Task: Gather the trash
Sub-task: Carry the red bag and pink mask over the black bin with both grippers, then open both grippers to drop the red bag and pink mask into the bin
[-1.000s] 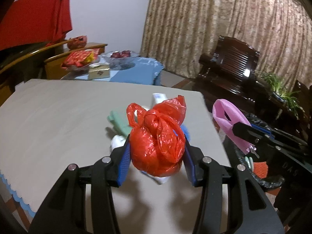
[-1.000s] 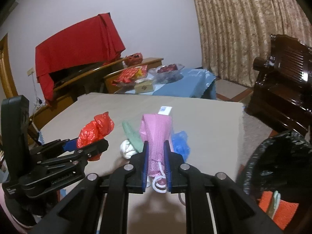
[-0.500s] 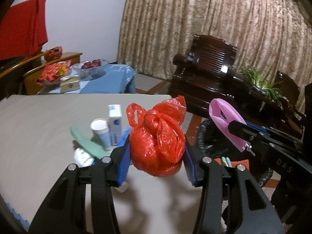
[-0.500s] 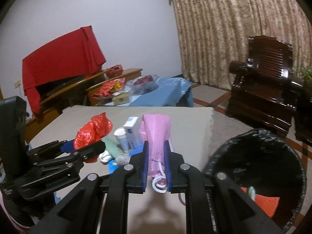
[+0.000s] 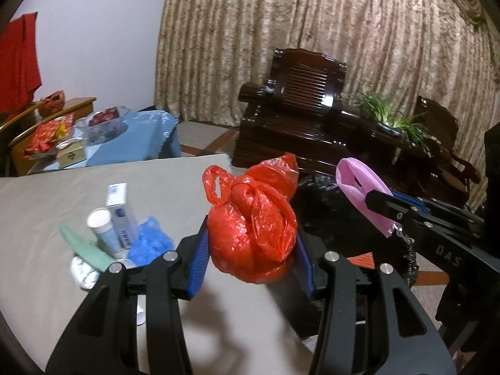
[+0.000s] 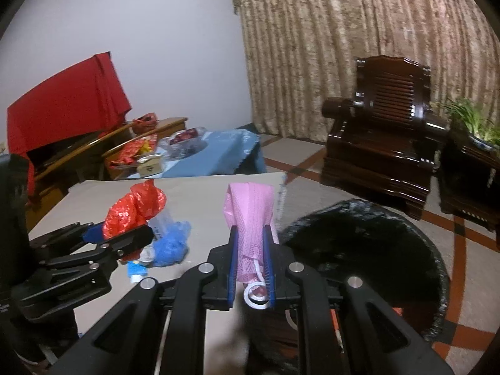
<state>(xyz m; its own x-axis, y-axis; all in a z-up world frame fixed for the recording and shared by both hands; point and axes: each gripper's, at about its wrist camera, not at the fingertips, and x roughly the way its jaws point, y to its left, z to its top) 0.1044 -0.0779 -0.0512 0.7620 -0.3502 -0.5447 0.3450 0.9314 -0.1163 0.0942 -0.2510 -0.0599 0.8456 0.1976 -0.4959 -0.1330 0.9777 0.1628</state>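
My left gripper [image 5: 251,262] is shut on a knotted red plastic bag [image 5: 253,222], held above the table's right edge. The same red plastic bag [image 6: 134,209] shows at the left of the right wrist view. My right gripper [image 6: 251,259] is shut on a pink face mask [image 6: 251,215]; its white ear loop hangs below the pads. In the left wrist view that pink face mask [image 5: 362,193] sits at the right. A black-lined trash bin [image 6: 368,250] stands on the floor just right of the table, below and ahead of the mask. Orange scraps lie inside it.
On the grey table [image 5: 62,193] remain a white box [image 5: 120,212], a small tube [image 5: 103,228], a blue crumpled bag [image 5: 150,243], a green strip [image 5: 87,250] and a white wad. Dark wooden armchairs [image 6: 384,153], a potted plant [image 5: 393,122] and curtains stand beyond the bin.
Both grippers have swung to the right with their loads, from over the table toward its right edge. The trash bin and armchair have come into fuller view. Neither grip has altered.
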